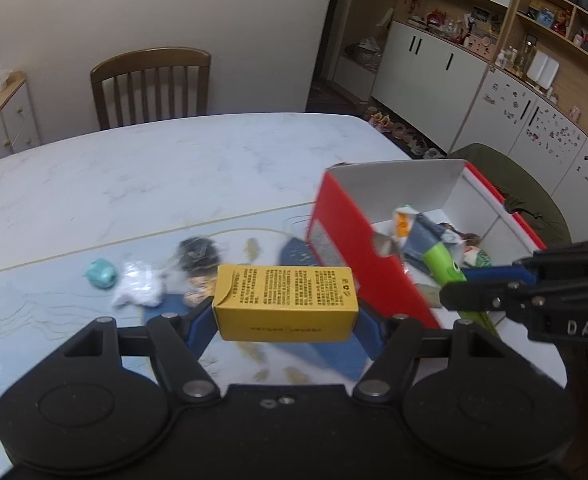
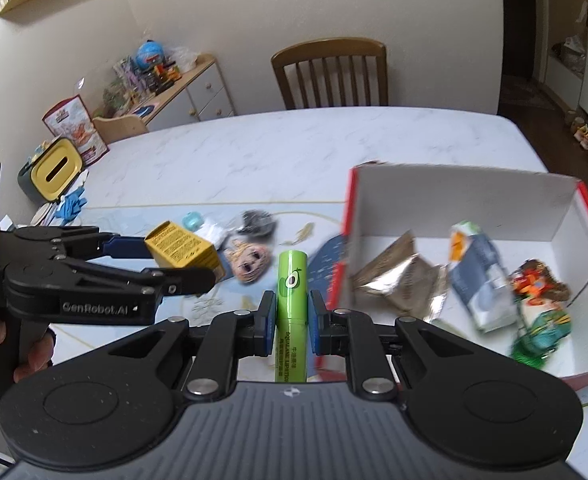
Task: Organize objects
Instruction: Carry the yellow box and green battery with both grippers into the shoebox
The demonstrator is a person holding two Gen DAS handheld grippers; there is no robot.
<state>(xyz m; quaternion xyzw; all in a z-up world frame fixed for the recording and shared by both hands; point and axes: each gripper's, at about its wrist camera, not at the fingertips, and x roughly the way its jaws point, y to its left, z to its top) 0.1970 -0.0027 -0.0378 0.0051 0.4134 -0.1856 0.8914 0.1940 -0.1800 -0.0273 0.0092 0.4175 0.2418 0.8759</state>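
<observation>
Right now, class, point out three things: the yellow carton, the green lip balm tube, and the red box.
yellow carton [image 1: 288,302], left wrist view, printed top face.
green lip balm tube [image 2: 292,280], right wrist view, avocado picture.
red box [image 2: 473,204], right wrist view, white inner back wall.

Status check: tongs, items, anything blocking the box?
Left tongs shut on yellow carton, held above the table. Right tongs shut on green tube. Red box open, packets inside, path clear. Small loose items still on mat.
</observation>
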